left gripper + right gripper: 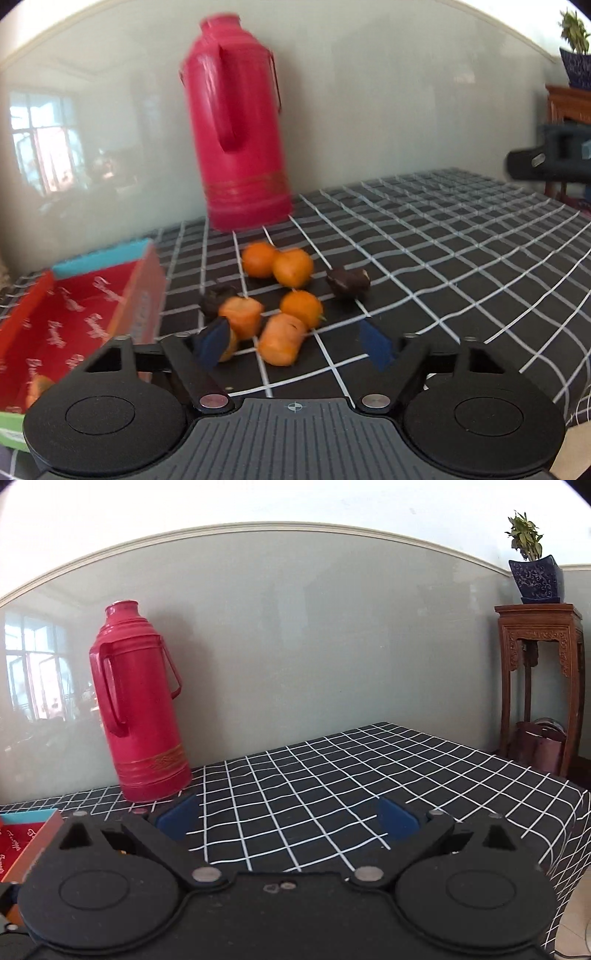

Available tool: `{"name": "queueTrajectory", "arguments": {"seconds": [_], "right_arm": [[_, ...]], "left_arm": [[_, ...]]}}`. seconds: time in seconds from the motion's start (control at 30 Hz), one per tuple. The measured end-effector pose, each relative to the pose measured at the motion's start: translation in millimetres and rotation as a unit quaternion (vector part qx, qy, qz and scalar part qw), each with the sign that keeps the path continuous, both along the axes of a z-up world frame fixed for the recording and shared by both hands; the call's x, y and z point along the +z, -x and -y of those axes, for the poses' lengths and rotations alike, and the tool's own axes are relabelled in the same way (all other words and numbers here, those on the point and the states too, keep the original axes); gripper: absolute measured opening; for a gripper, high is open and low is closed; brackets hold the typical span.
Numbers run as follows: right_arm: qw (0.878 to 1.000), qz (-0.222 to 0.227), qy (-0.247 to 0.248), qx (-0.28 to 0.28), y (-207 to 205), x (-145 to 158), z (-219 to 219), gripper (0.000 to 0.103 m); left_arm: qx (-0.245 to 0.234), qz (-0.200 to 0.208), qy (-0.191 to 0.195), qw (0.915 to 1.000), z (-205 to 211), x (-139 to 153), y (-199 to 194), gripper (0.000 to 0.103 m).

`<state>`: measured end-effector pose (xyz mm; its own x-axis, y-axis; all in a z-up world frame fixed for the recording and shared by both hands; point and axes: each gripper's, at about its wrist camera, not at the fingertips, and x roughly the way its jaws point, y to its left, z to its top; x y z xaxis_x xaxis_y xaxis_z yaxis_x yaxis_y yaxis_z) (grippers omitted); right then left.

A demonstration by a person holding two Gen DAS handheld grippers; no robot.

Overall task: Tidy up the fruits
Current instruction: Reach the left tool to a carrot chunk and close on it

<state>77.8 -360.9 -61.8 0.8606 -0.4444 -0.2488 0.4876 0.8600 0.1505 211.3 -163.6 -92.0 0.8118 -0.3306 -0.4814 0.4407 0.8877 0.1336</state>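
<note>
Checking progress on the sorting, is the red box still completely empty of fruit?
No, the red box already holds one orange fruit at its near end, while the other fruits lie on the checked tablecloth.

orange fruits point(280, 295), red box point(74, 317), black-white checked tablecloth point(461, 258).

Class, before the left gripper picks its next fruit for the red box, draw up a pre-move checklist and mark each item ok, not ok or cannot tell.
1. Left gripper open and empty: ok.
2. Orange fruit between the fingers: ok, slightly left of centre.
3. Red box open, with room: ok.
4. Neighbouring fruit clear of the left finger: not ok, close beside it.
5. Right gripper out of the way: ok, open over bare cloth.
6. Thermos clear of the path: ok.
</note>
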Motion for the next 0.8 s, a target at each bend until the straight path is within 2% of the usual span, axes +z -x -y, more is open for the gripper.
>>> {"name": "queueTrajectory", "arguments": {"seconds": [0.1, 0.33, 0.4, 0.53, 0.63, 0.8], "right_arm": [[1.0, 0.004, 0.004, -0.005, 1.0, 1.0, 3.1, 0.097], [1.0, 0.005, -0.013, -0.008, 1.1, 1.5, 8.7, 0.097], [1.0, 0.007, -0.02, -0.007, 1.6, 1.1, 9.5, 0.097], [1.0, 0.004, -0.024, 0.0, 0.5, 0.5, 7.1, 0.097], [1.0, -0.001, -0.016, 0.004, -1.7, 0.6, 4.1, 0.097], [1.0, -0.007, -0.011, 0.004, -4.0, 0.4, 3.7, 0.097]], "left_arm": [[-0.006, -0.02, 0.0, 0.9998, 4.1, -7.9, -8.8, 0.056], [0.023, -0.033, -0.003, 0.9992, 6.3, -16.7, -22.1, 0.055], [0.022, -0.032, -0.003, 0.9992, 6.9, -17.7, -23.1, 0.047], [0.022, -0.028, -0.004, 0.9994, 9.2, -18.2, -23.1, 0.041], [0.021, -0.032, 0.003, 0.9993, 9.9, -18.1, -25.1, 0.026], [0.017, -0.023, 0.006, 0.9996, 11.2, -17.3, -19.9, 0.025]]}}
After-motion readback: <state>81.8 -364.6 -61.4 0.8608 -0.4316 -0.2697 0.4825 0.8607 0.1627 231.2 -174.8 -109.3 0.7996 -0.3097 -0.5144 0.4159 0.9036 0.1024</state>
